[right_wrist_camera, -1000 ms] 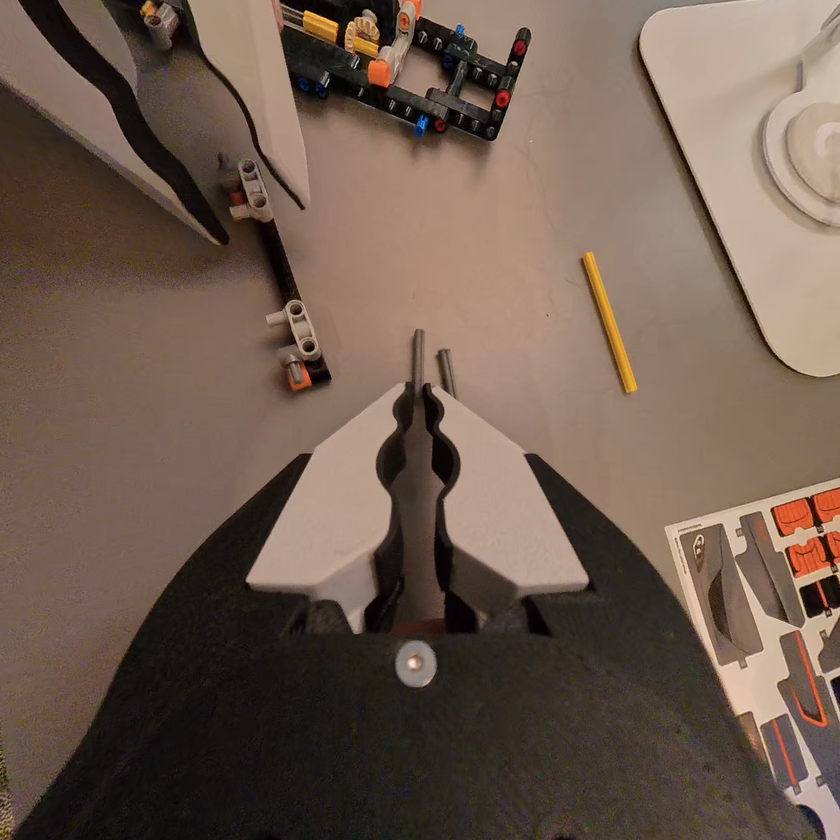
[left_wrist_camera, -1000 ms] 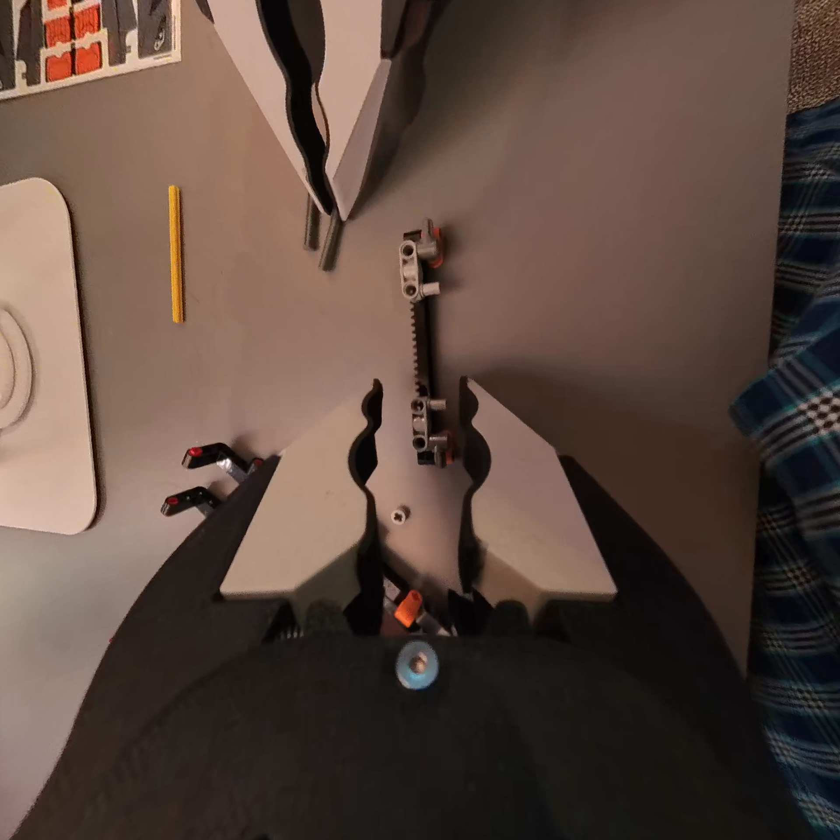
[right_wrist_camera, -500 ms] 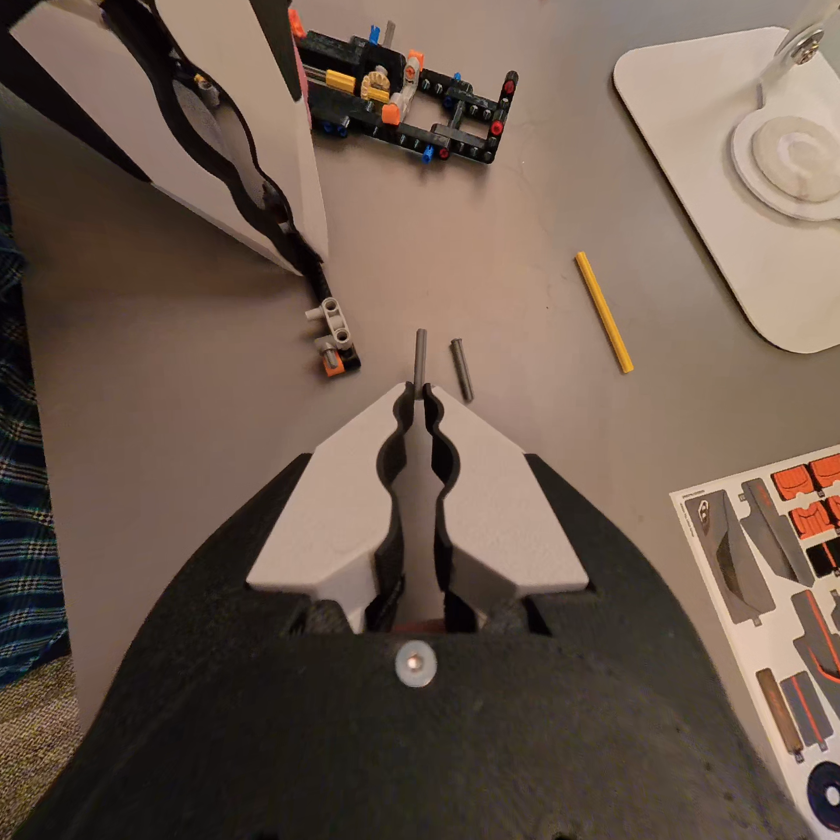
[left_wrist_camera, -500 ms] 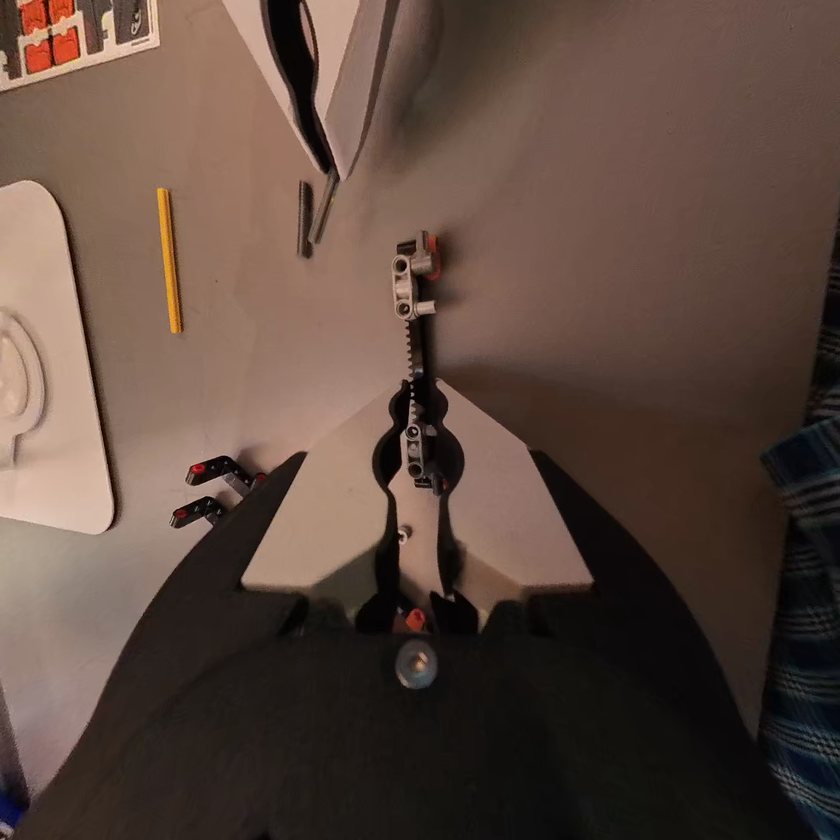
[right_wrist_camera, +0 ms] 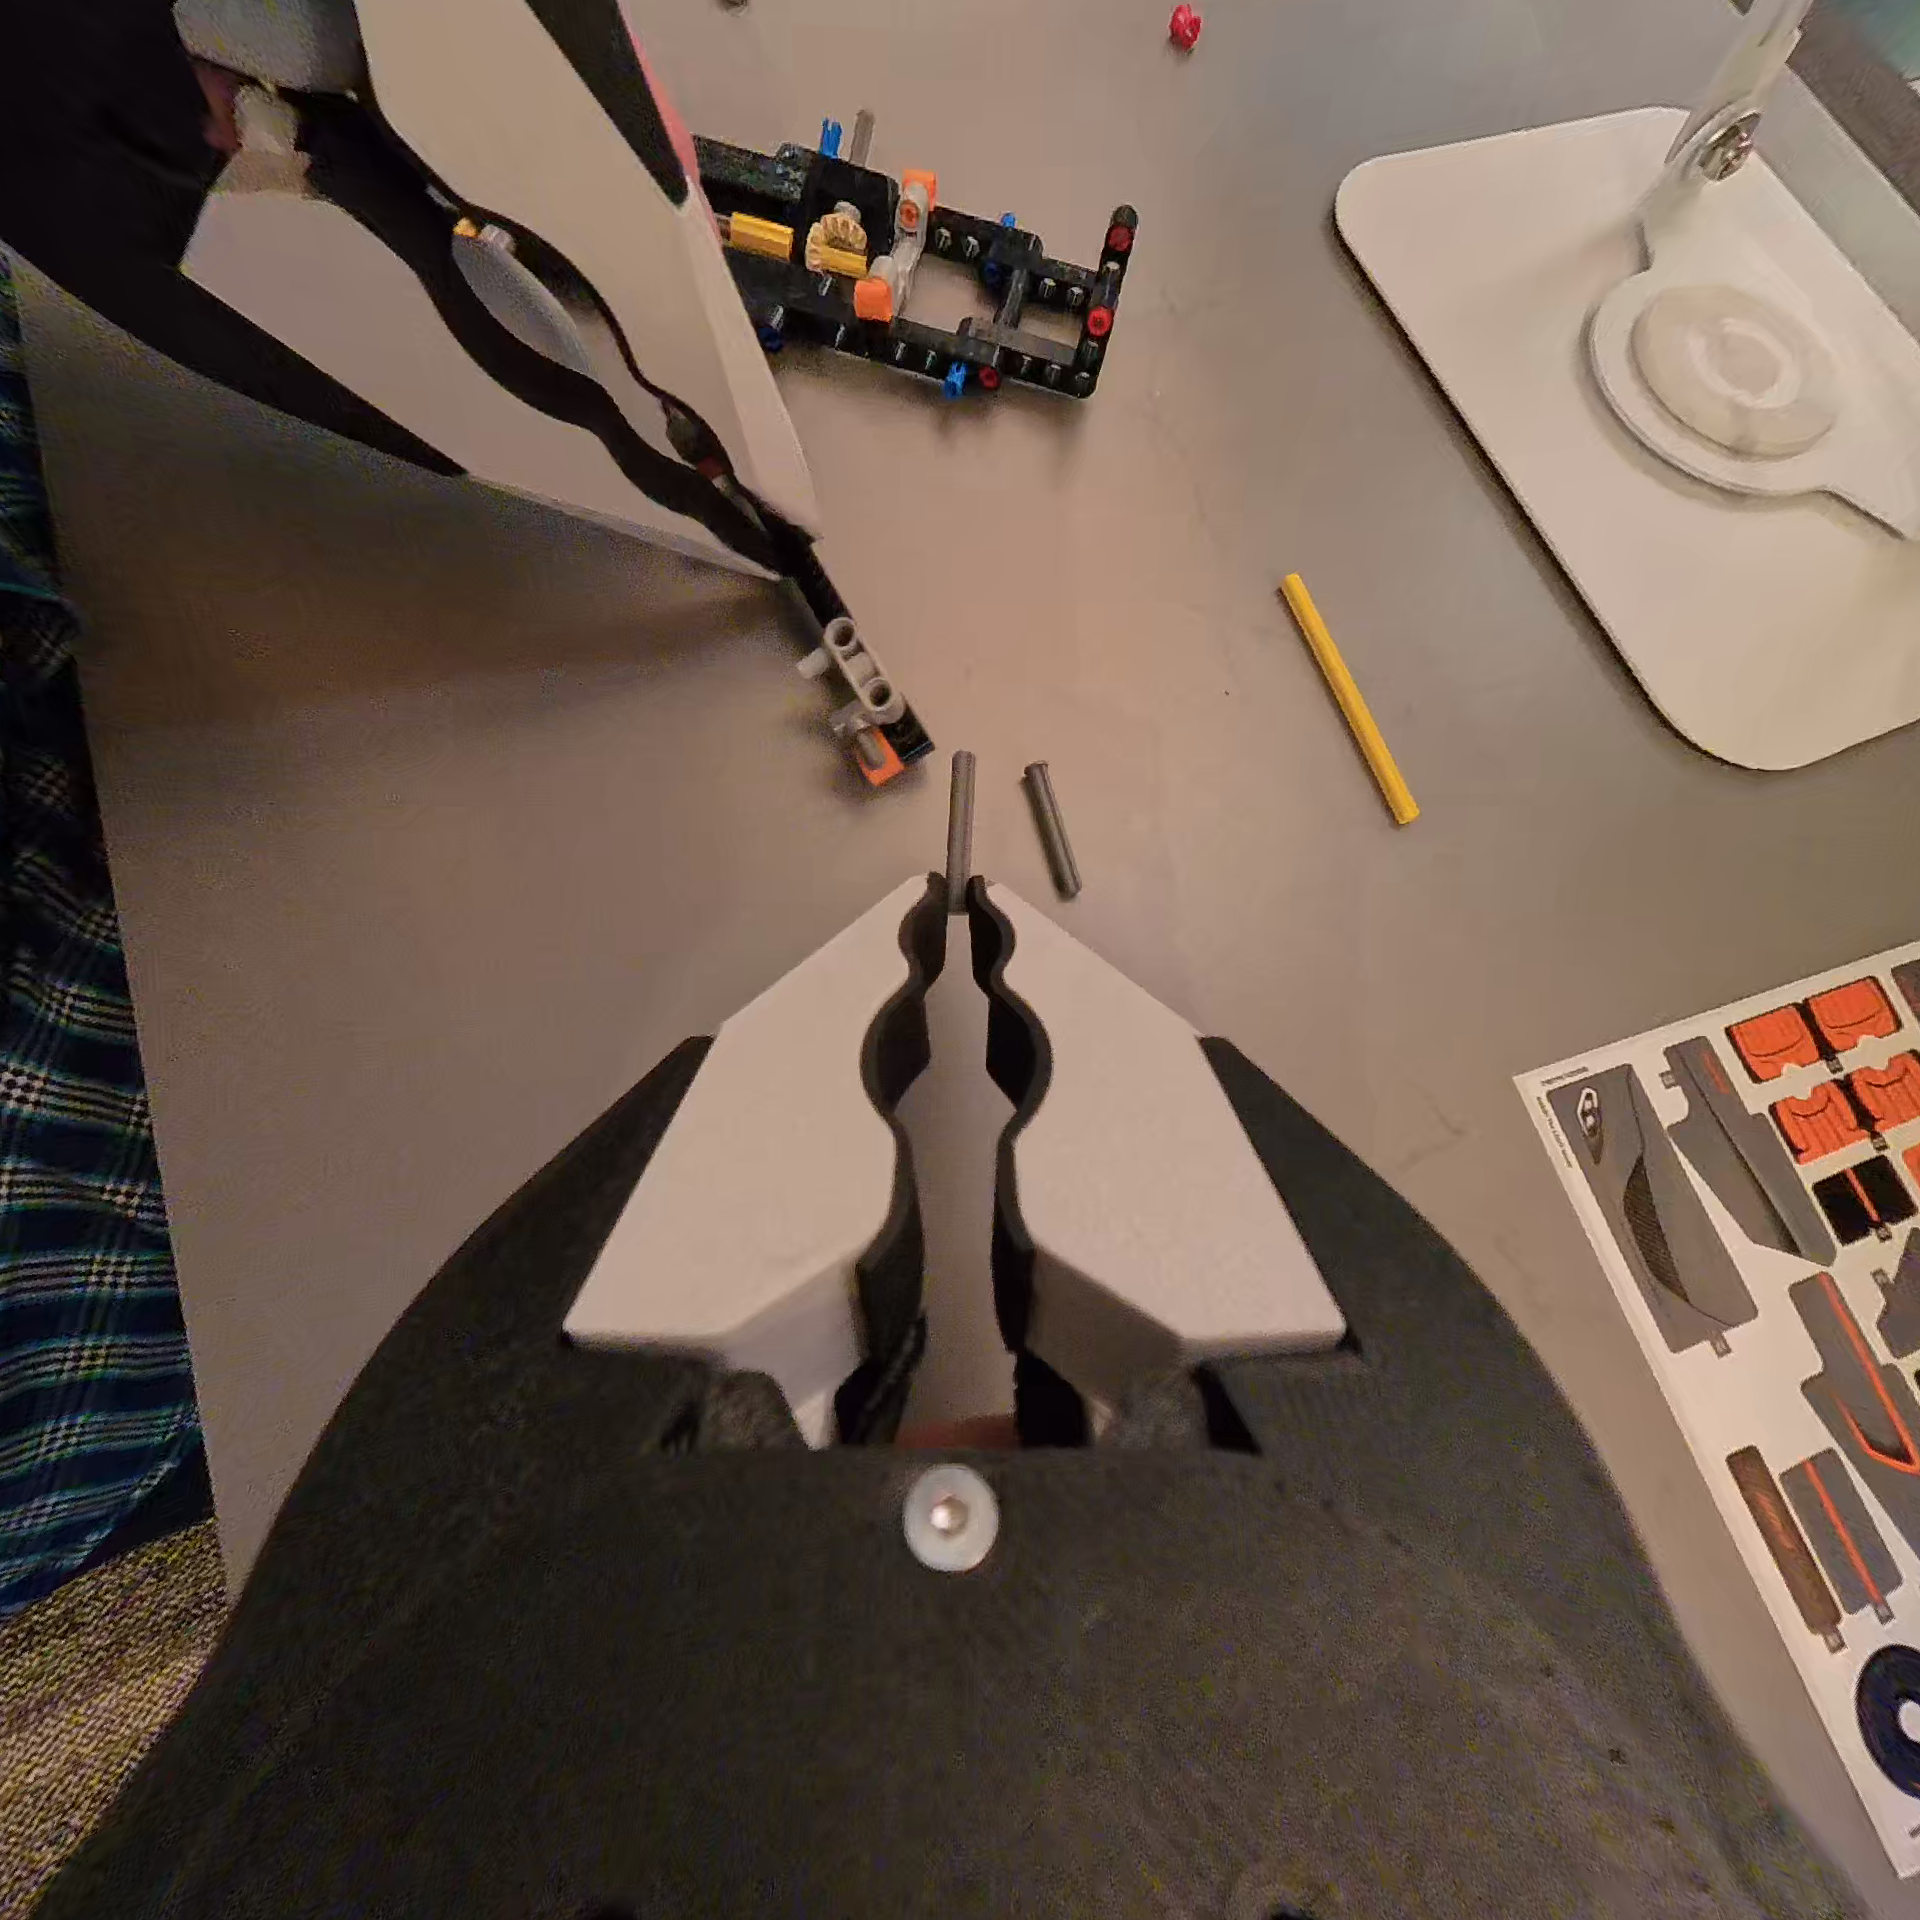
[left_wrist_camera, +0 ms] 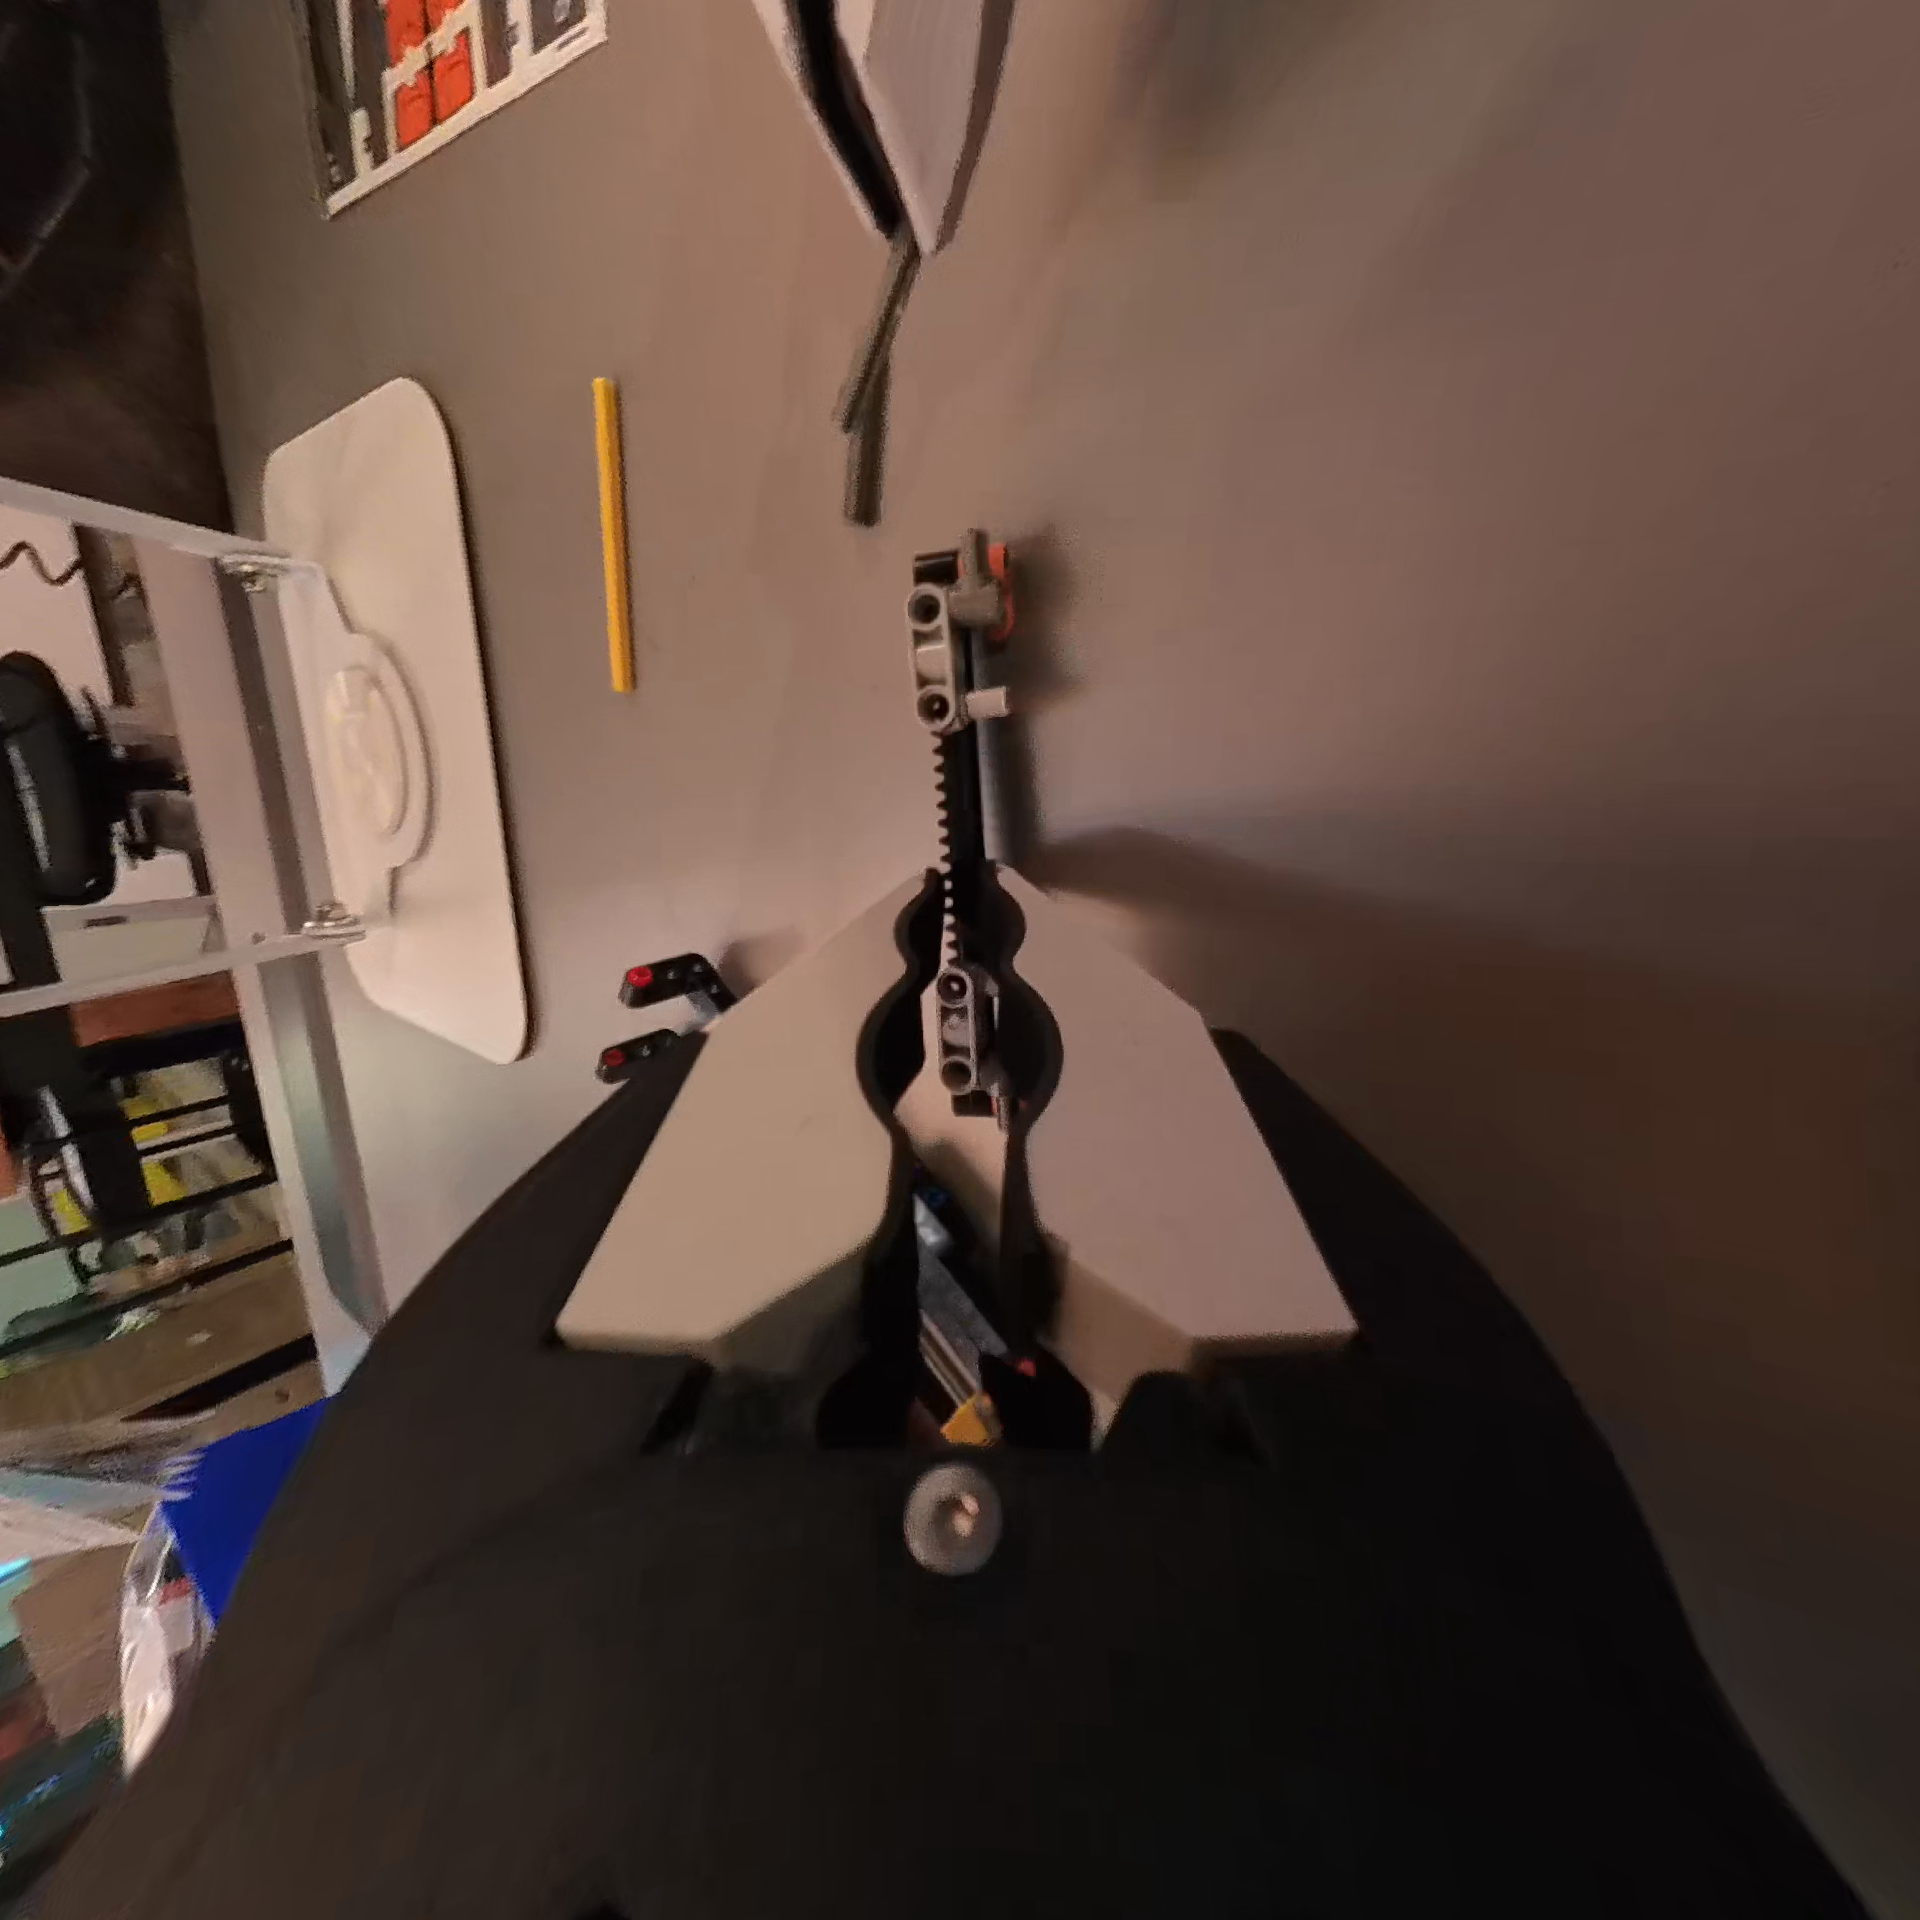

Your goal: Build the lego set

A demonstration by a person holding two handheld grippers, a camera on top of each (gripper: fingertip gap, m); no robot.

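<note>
Both grippers clamped — left gripper, right gripper (jaws nearly touching)

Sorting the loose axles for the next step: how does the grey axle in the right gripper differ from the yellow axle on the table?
The grey axle is pinched at one end between the right gripper fingertips; the yellow axle lies free on the table. The grey axle is dark grey and looks shorter; the yellow axle is bright yellow and longer. The grey axle points straight ahead; the yellow axle lies diagonally. Both are thin, straight rods.

Each gripper has pale grey wedge fingers with wavy black pads, a black body and a silver screw.
</note>
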